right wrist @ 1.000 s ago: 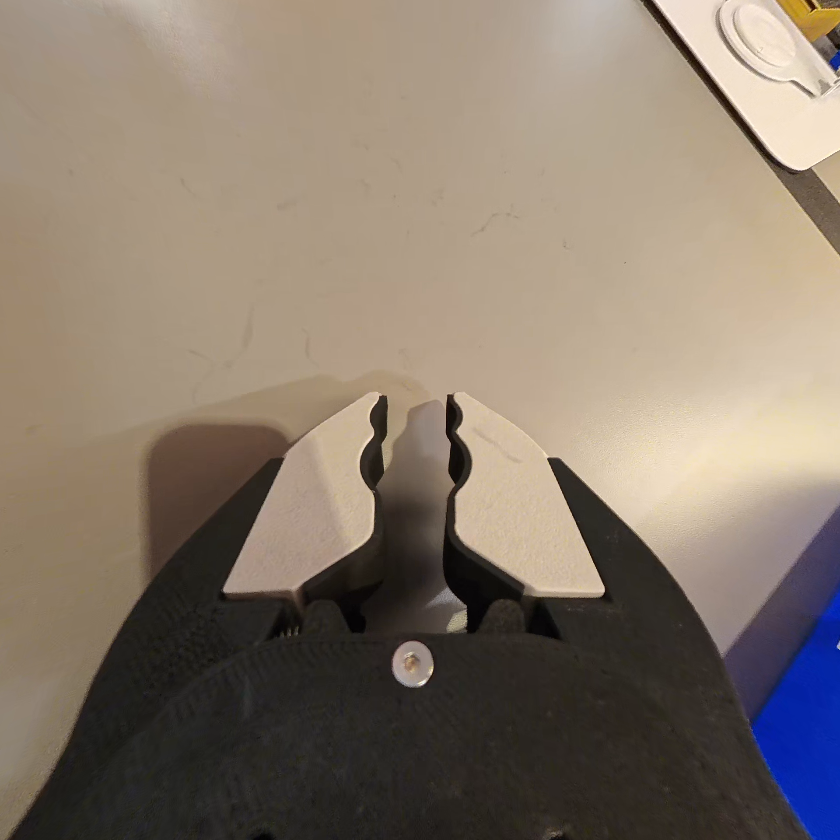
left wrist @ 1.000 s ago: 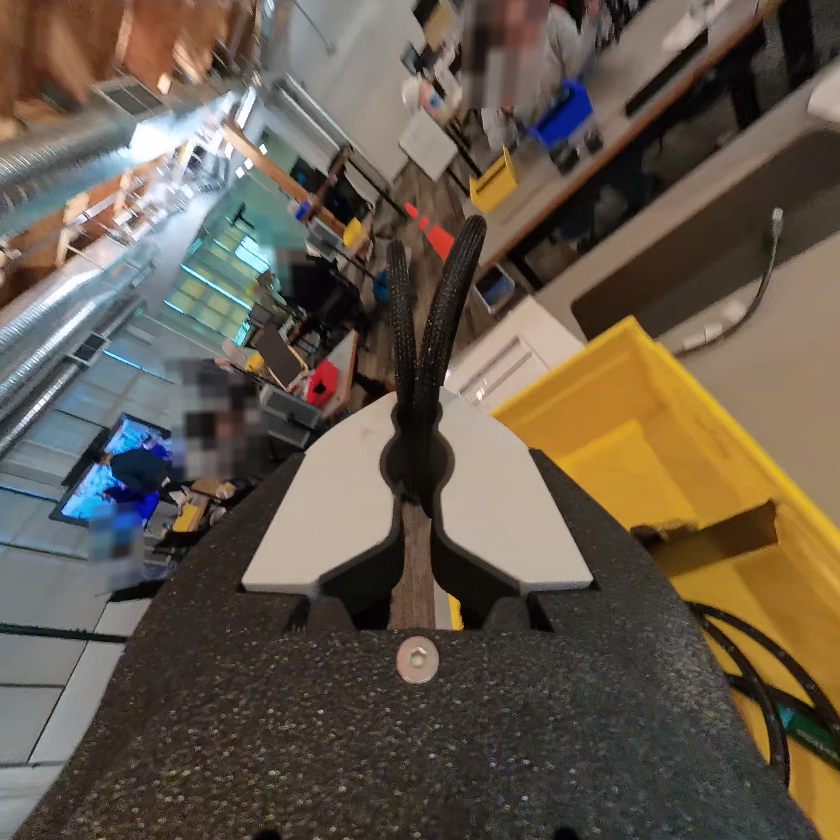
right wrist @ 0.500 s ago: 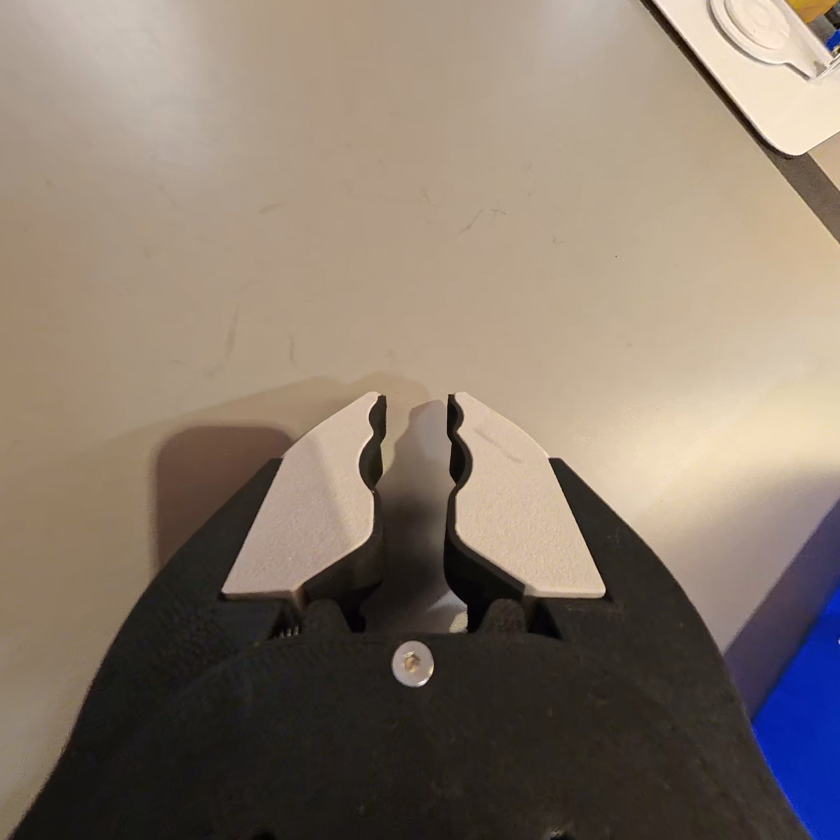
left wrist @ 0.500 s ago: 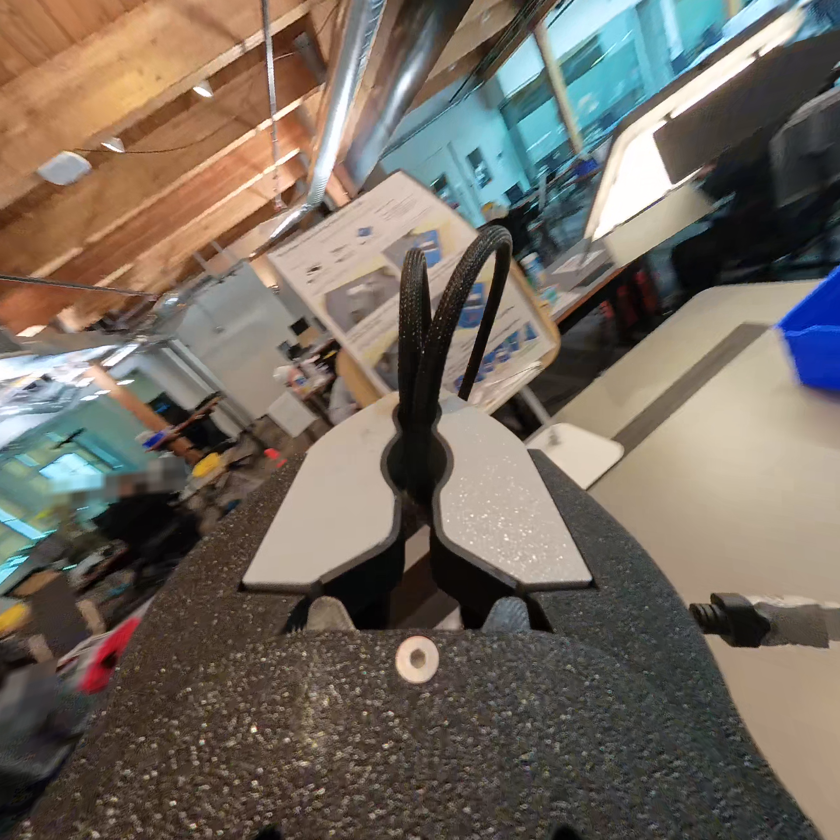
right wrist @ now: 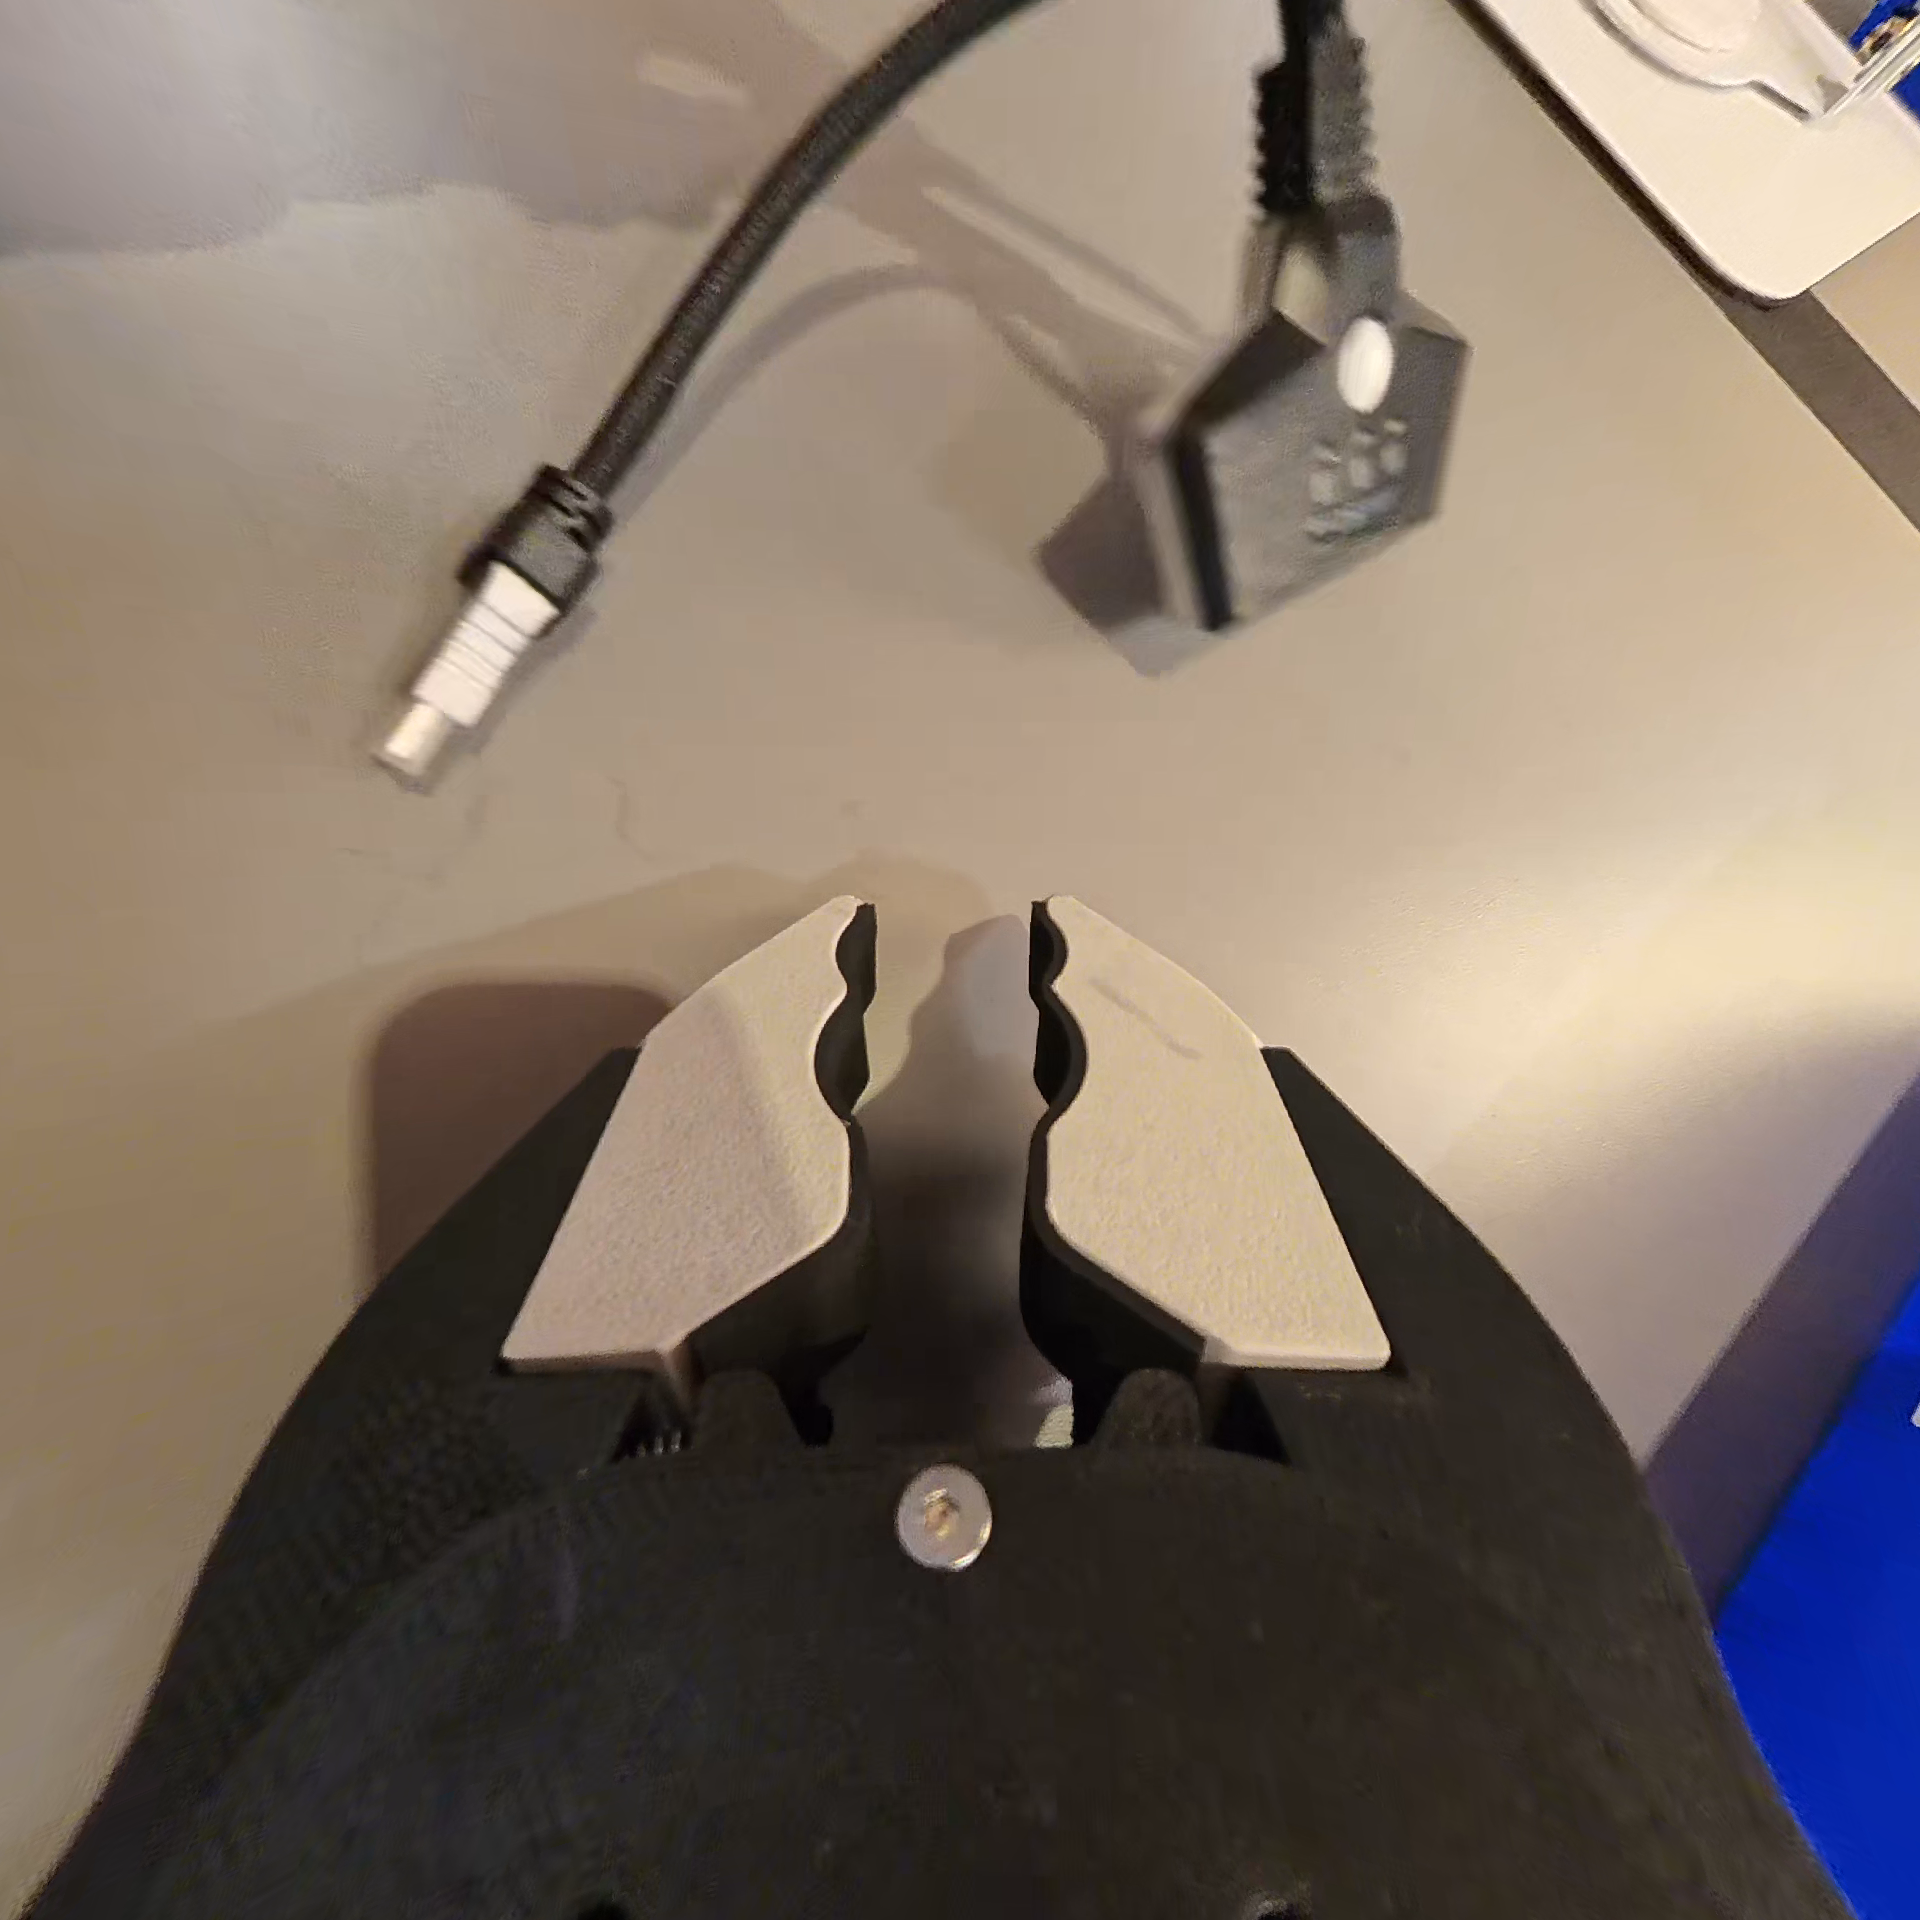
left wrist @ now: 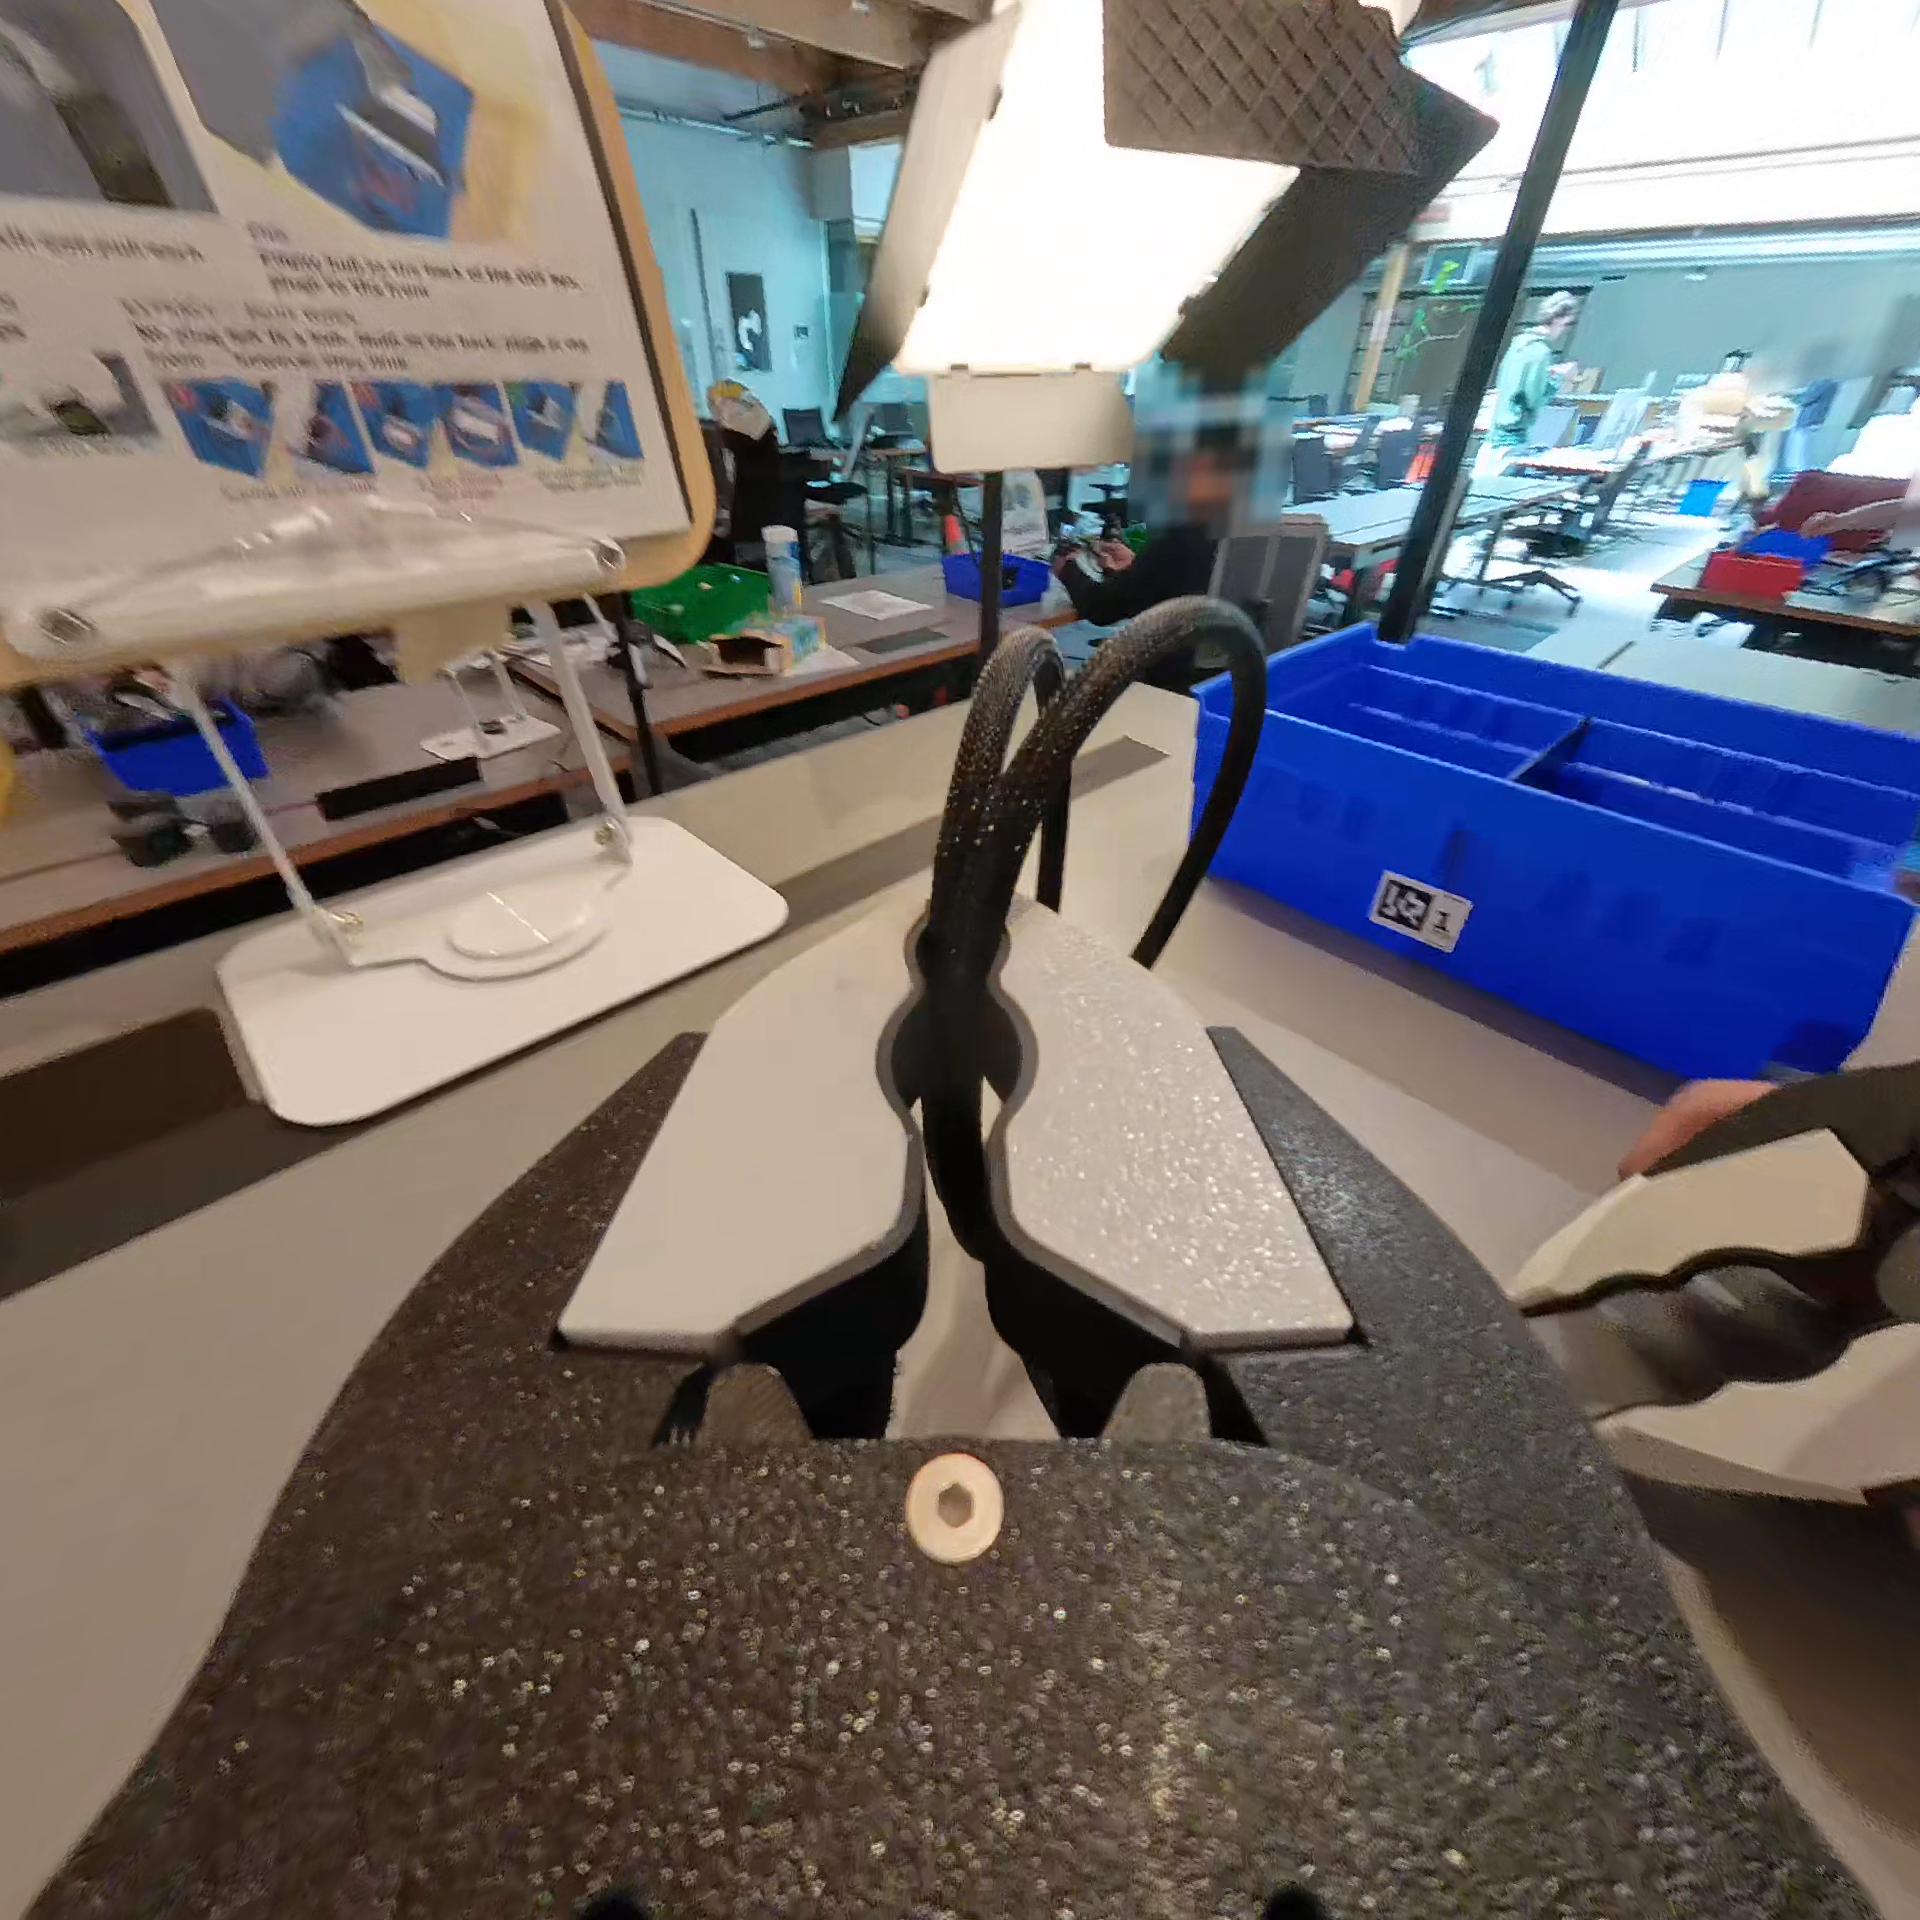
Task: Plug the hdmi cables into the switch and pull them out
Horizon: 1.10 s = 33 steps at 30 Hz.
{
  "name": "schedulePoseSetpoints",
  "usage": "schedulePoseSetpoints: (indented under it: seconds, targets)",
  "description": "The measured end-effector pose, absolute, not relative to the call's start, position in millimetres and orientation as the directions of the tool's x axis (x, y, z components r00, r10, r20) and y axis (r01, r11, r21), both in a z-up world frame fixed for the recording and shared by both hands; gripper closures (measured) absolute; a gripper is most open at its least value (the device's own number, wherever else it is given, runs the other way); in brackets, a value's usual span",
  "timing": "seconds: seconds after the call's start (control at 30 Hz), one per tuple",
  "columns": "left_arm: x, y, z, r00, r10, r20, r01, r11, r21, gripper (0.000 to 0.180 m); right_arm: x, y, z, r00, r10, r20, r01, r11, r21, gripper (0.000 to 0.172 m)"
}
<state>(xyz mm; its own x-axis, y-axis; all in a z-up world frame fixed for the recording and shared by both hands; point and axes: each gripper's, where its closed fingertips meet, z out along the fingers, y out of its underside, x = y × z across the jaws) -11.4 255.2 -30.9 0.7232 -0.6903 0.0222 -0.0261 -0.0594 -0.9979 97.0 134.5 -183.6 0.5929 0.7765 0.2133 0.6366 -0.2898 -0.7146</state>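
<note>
My left gripper (left wrist: 961,935) is shut on a black braided cable (left wrist: 997,790), which loops up out of the jaws and bends down to the right. In the right wrist view the cable's end with a silver plug (right wrist: 488,623) and a dark grey box-shaped piece (right wrist: 1320,468) on another strand hang low over the beige table (right wrist: 312,312), ahead of my right gripper (right wrist: 954,914). The right gripper is open and empty, just above the table. It also shows at the right edge of the left wrist view (left wrist: 1714,1320).
A blue divided bin (left wrist: 1558,831) stands on the table at the right. A white stand base (left wrist: 499,956) carries an instruction board (left wrist: 312,312) at the left; the base also shows in the right wrist view (right wrist: 1714,156). A lamp (left wrist: 1039,208) hangs overhead. People sit at benches behind. The tips of one gripper are about 25 centimetres away from the tips of the other.
My left gripper swung down from pointing up at the room to level over the table, the cable still in it. The plug and grey box came into the right wrist view. The right gripper stayed put.
</note>
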Motion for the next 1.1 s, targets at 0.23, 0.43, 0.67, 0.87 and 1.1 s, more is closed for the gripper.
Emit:
schedulePoseSetpoints:
  seconds: [0.23, 0.43, 0.67, 0.87, 1.1]
  targets:
    - [-13, 236, -82, 0.617, -0.774, 0.14, -0.158, -0.296, -0.942, 0.127, 97, 135, -185, 0.598, 0.78, 0.187, 0.628, -0.311, -0.713, 0.143]
    - [-62, 190, -98, 0.646, -0.746, 0.16, -0.118, -0.304, -0.945, 0.102, 97, 135, -186, 0.599, 0.782, 0.171, 0.624, -0.322, -0.712, 0.144]
    - [-113, 157, -86, 0.736, -0.638, 0.226, 0.144, -0.178, -0.973, 0.117, 94, 136, -186, 0.58, 0.799, 0.159, 0.629, -0.315, -0.711, 0.143]
    - [-106, 163, -98, 0.754, -0.62, 0.216, 0.079, -0.242, -0.967, 0.117, 87, 150, -186, 0.57, 0.805, 0.165, 0.633, -0.303, -0.712, 0.142]
    - [-143, 146, -87, 0.844, -0.523, 0.119, 0.026, -0.182, -0.983, 0.118, 88, 152, -184, 0.577, 0.791, 0.202, 0.638, -0.283, -0.716, 0.142]
